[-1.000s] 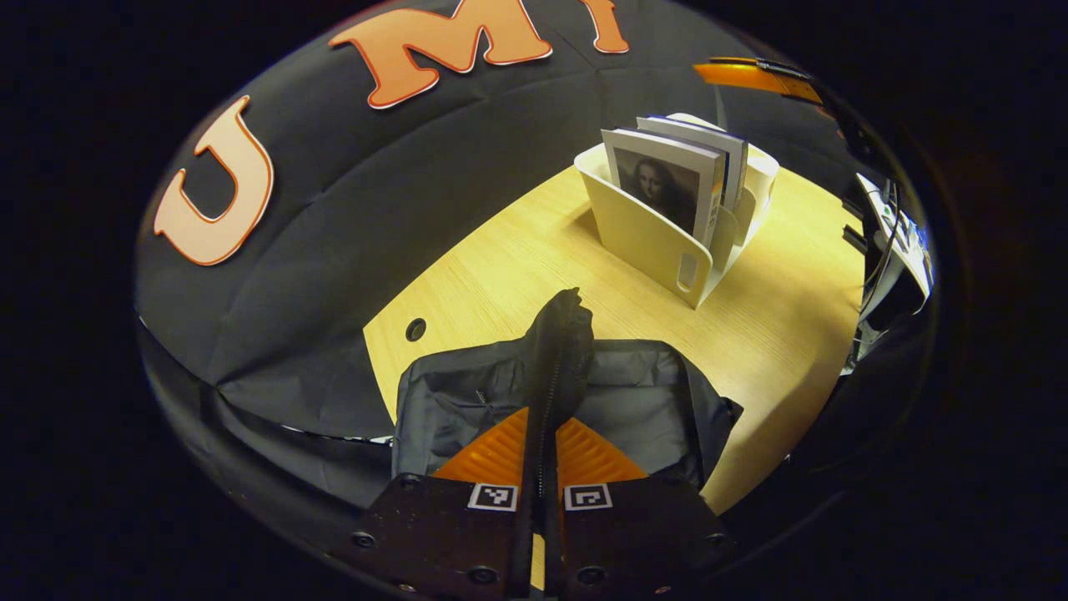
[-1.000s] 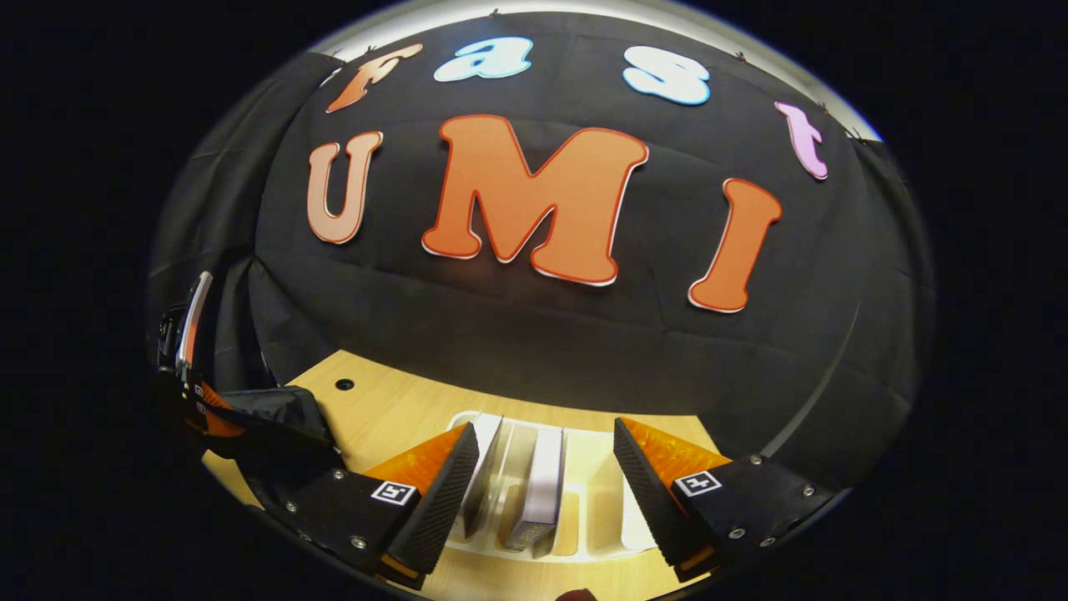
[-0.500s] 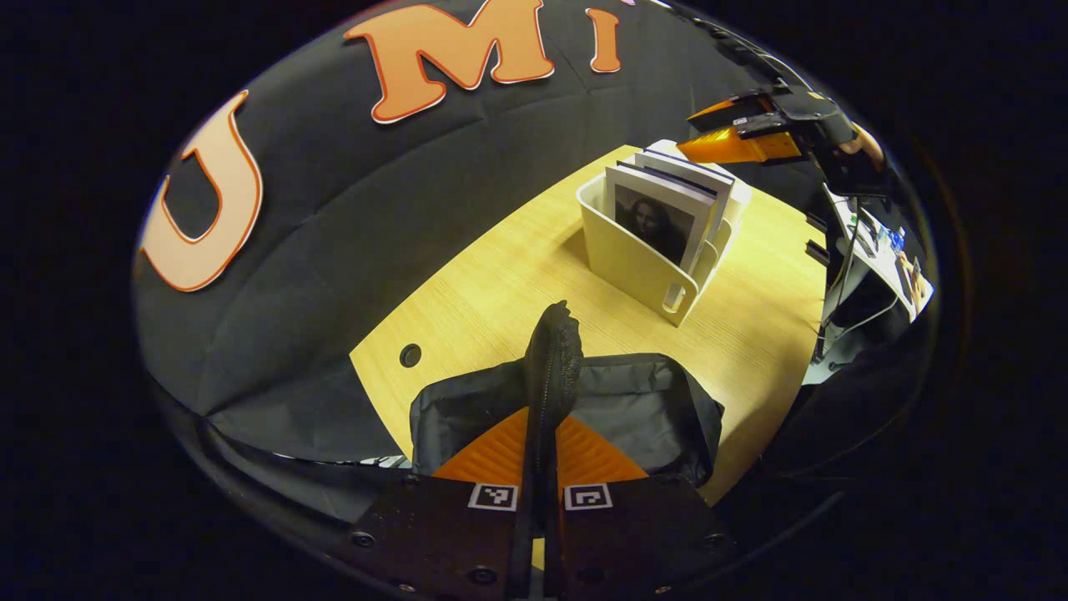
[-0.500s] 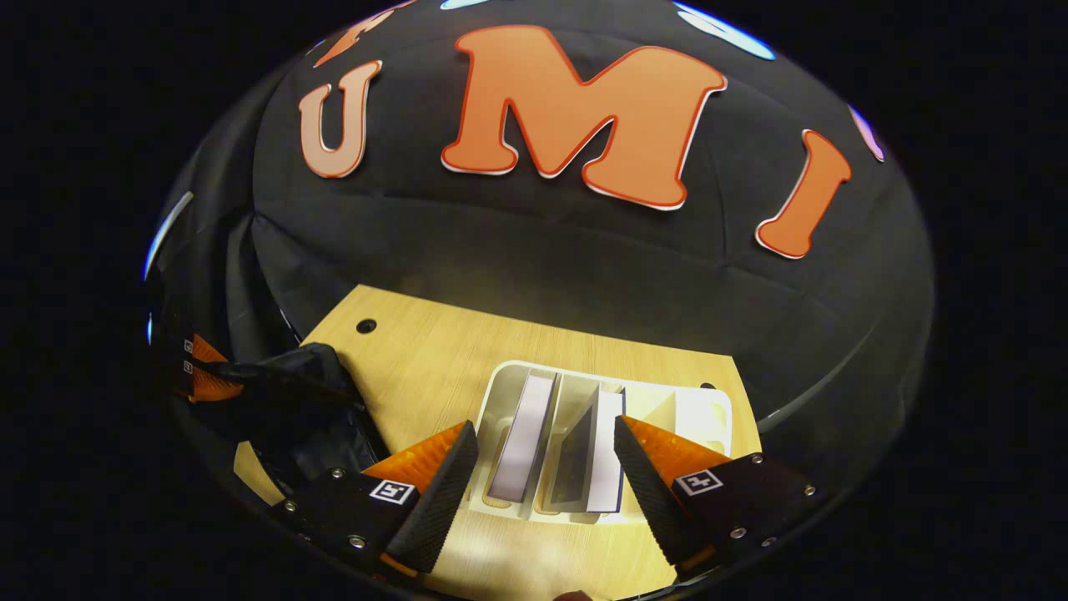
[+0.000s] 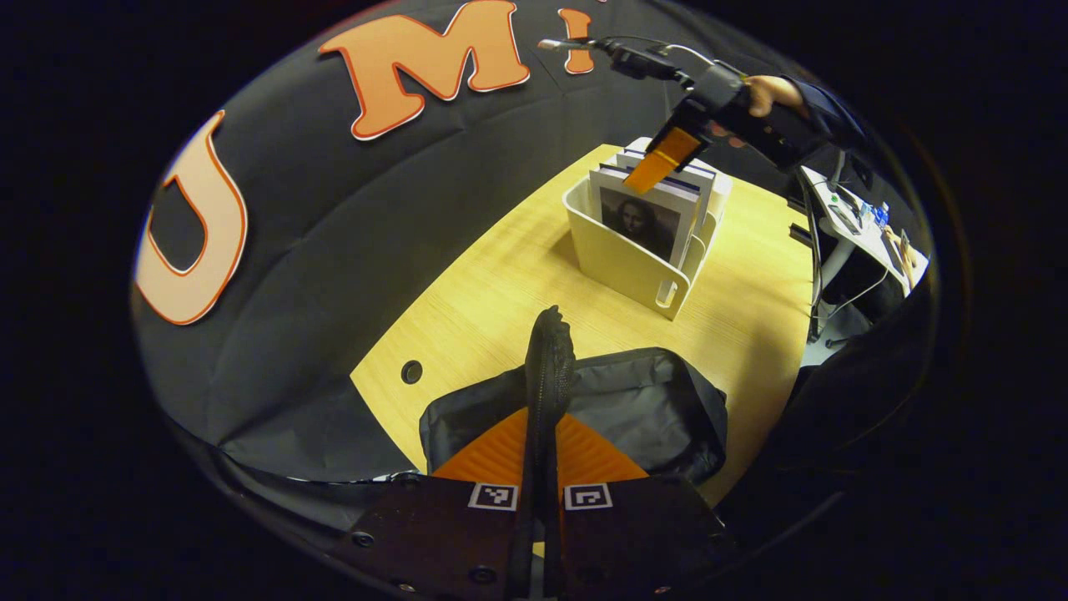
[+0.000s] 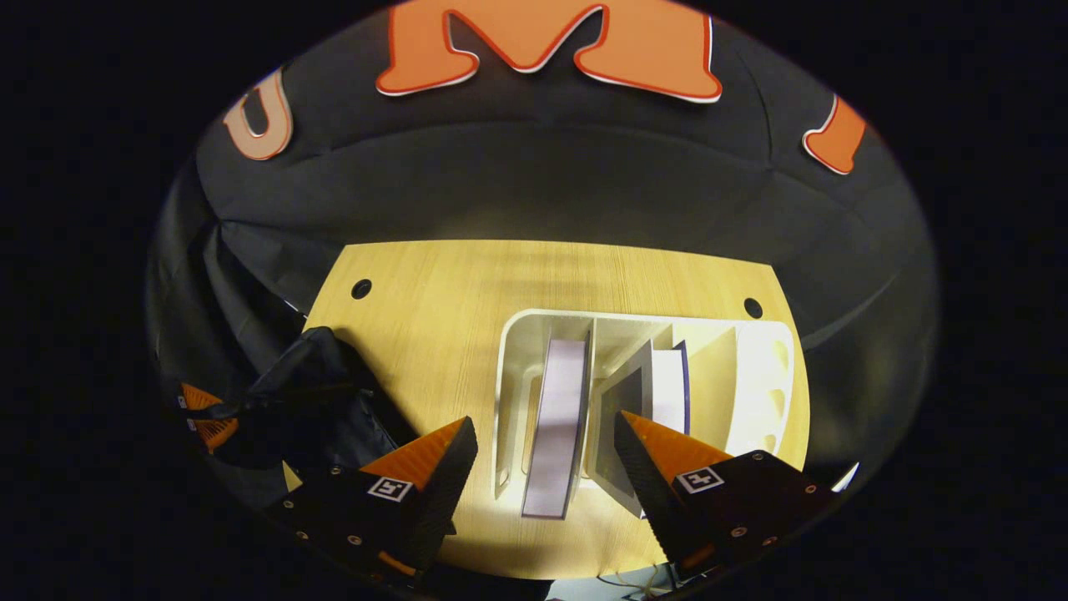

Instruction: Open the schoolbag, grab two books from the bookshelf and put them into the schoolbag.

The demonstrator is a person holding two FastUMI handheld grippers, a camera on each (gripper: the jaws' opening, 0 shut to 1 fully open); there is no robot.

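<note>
hovering my right gripper (image 6: 542, 455) above the white bookshelf (image 6: 776, 367), jaws wide apart and holding nothing, i see the nearest book (image 6: 557, 417) standing on edge between them. my left gripper (image 5: 542, 434) is clamped narrow on the raised edge of the black schoolbag (image 5: 651, 401), which sits on the near part of the wooden table (image 5: 501, 275), well apart from the shelf. my worry: the books stand close together, so a finger could come down on a page edge or a divider and tip the light shelf. if my left grip slips, the bag mouth may sag shut. no readable writing shows; the front book (image 5: 638, 221) carries a portrait picture, and my fingers bear small square markers.
</note>
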